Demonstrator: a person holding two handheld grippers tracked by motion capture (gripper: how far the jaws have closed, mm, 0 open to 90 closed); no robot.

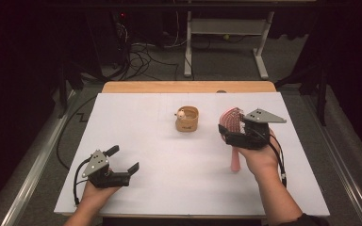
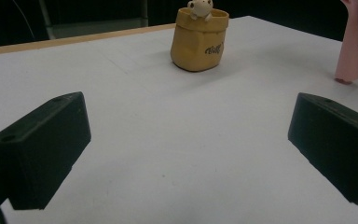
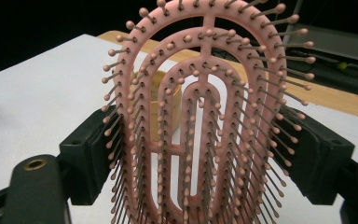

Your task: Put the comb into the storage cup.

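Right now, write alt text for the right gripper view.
A pink vented hairbrush stands upright, bristles toward the camera, its head clamped from both sides by the right tongs. Through its slots, a tan pot sits behind it on the white table.

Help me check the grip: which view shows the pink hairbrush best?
The right gripper view: the hairbrush head fills it, clamped between the right claw's jaws. The high view shows head and handle small; the left gripper view, just the handle tip.

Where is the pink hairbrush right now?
In the high view, the pink hairbrush is on the table's right side, clamped in the right gripper, right of the small yellow pot.
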